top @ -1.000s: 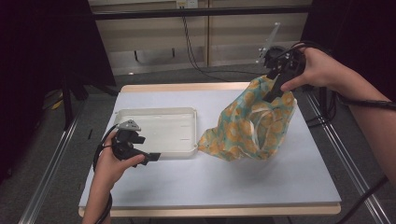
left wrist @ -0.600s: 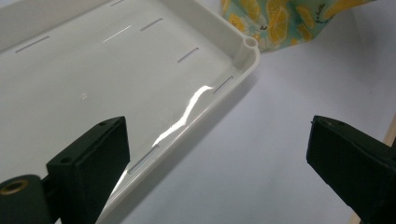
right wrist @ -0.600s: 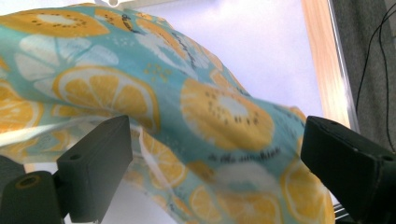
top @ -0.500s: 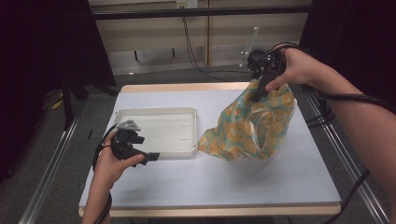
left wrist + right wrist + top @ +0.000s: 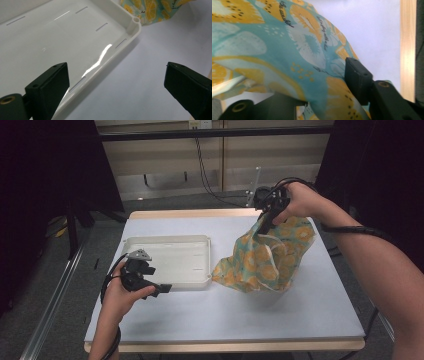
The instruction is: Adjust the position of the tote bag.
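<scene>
A teal cloth bag [image 5: 270,257] printed with yellow citrus slices stands slumped on the right half of the white table. My right gripper [image 5: 263,226] is at the bag's top edge. Its jaws have just been closing, and in the right gripper view [image 5: 322,87] the bag's fabric [image 5: 274,50] is pinched between them. My left gripper [image 5: 162,289] rests open at the front right corner of a shallow white tray [image 5: 165,239]. In the left gripper view [image 5: 115,80] the jaws stand wide apart over the tray's rim [image 5: 130,30], with nothing gripped, and a corner of the bag [image 5: 150,11] shows beyond.
The tray is empty and lies left of centre. The table's wooden edge [image 5: 200,213] runs along the far side, with cables [image 5: 207,175] and a dark frame behind it. A metal rail [image 5: 55,305] runs along the floor on the left.
My right gripper has moved left and down onto the bag's top edge and closed on the fabric. The left hand has stayed still.
</scene>
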